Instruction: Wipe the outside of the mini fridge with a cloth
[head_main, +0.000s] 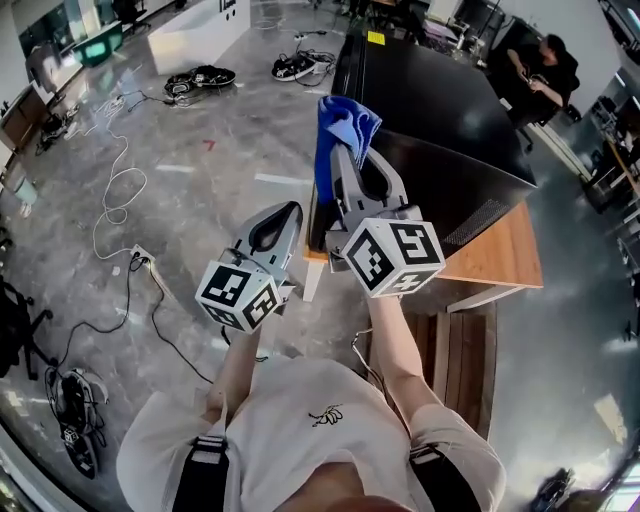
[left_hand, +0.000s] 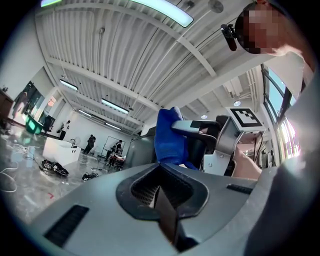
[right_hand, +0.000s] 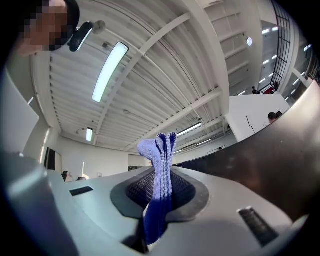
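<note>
A black mini fridge (head_main: 440, 130) stands on a wooden stand, ahead and to the right in the head view. My right gripper (head_main: 355, 165) is held up beside the fridge's left front corner, shut on a blue cloth (head_main: 343, 125) that sticks out above its jaws. In the right gripper view the cloth (right_hand: 159, 185) is pinched between the jaws and the fridge's dark side (right_hand: 270, 155) fills the right. My left gripper (head_main: 283, 218) is lower and to the left, jaws closed with nothing in them. The left gripper view shows the cloth (left_hand: 170, 137) and the right gripper beyond.
The wooden stand (head_main: 500, 262) juts out under the fridge. Cables (head_main: 120, 190) and a power strip (head_main: 140, 258) lie on the grey floor to the left. A person (head_main: 545, 70) sits behind the fridge. A backpack (head_main: 75, 410) lies at lower left.
</note>
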